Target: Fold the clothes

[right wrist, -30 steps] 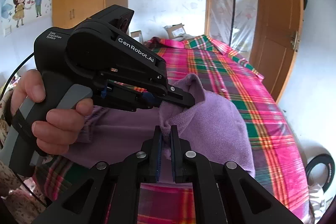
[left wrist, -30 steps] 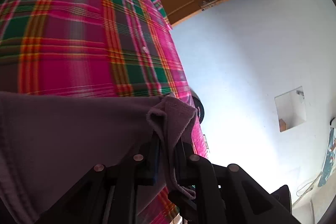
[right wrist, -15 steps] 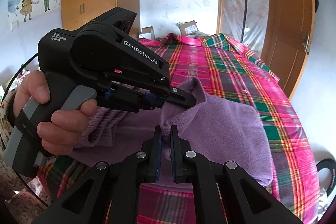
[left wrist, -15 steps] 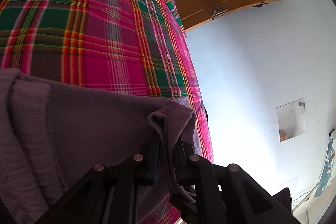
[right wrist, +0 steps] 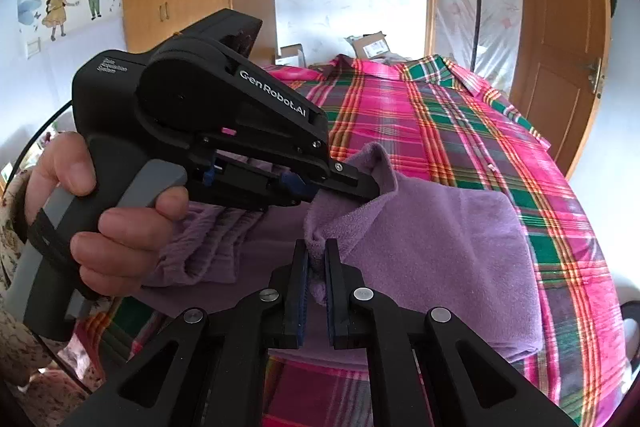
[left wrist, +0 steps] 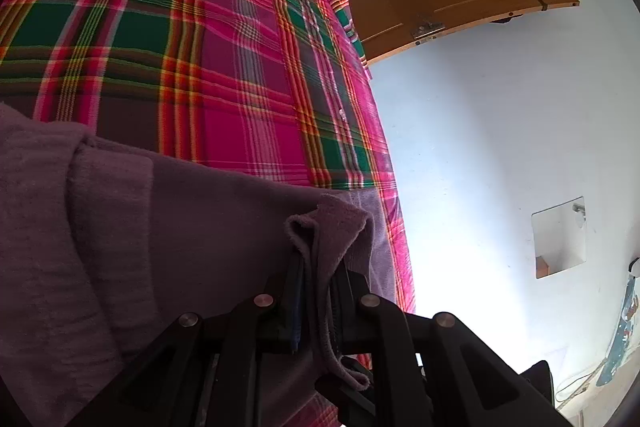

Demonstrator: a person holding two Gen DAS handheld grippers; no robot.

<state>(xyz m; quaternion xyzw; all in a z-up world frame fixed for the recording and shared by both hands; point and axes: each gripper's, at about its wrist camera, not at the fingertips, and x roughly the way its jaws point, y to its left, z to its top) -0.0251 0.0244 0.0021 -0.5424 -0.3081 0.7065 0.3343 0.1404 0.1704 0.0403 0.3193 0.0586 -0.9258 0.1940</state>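
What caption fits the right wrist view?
Both grippers, left and right, pinch a purple garment above a plaid bed cover.

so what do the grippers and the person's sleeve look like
Both are matte black. The left gripper has a bulky pistol-shaped body with white "GenRobot.AI" lettering, a grey trigger, blue finger pads and a black strap over the hand. The right gripper shows black linkage arms with silver rivets. The sleeve is floral.

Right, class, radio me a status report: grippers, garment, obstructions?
Left hand-held gripper shut on purple garment. Right hand-held gripper shut on same garment. Garment half-lifted over plaid sheet. Nothing in the way.
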